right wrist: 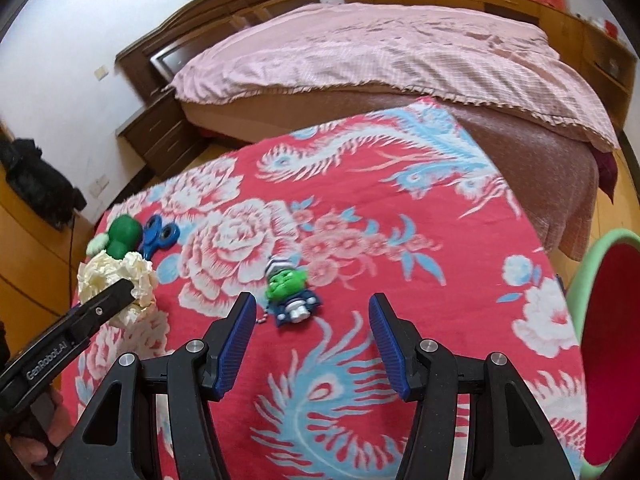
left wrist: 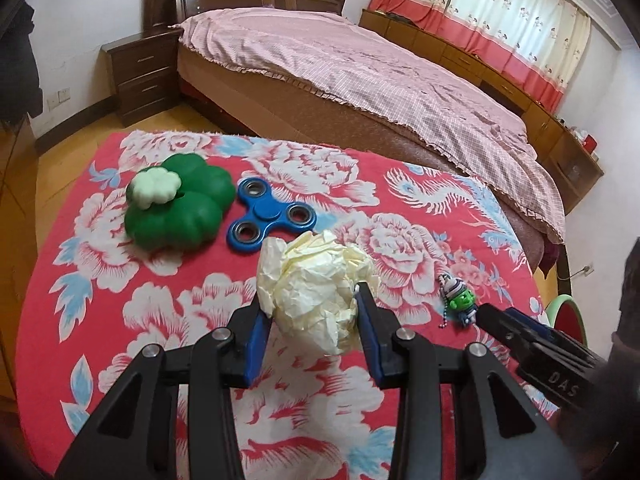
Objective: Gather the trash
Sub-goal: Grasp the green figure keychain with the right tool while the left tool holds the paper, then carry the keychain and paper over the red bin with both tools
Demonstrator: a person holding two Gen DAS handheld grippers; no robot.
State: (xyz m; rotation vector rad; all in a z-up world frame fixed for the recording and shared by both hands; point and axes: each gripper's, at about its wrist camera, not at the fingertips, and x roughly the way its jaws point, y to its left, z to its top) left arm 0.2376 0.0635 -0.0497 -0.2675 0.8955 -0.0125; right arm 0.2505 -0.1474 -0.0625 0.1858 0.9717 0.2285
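A crumpled ball of pale yellow paper [left wrist: 316, 280] sits between the blue pads of my left gripper [left wrist: 310, 300], which is shut on it just above the red flowered blanket [left wrist: 160, 320]. In the right wrist view the same paper ball [right wrist: 116, 280] shows at the far left, with the left gripper's finger [right wrist: 112, 296] across it. My right gripper [right wrist: 312, 302] stands open over the blanket. A small green-faced keychain figure [right wrist: 290, 292] lies just ahead of its tips, untouched. The left wrist view shows that figure [left wrist: 460, 304] beside the right gripper's fingertip [left wrist: 486, 314].
A green clover-shaped toy [left wrist: 180, 204] and a blue fidget spinner [left wrist: 268, 216] lie on the blanket behind the paper. A bed with a pink cover [left wrist: 360, 68] and a dark nightstand [left wrist: 140, 76] stand beyond. A green bin with a red inside [right wrist: 608, 340] is at the blanket's right edge.
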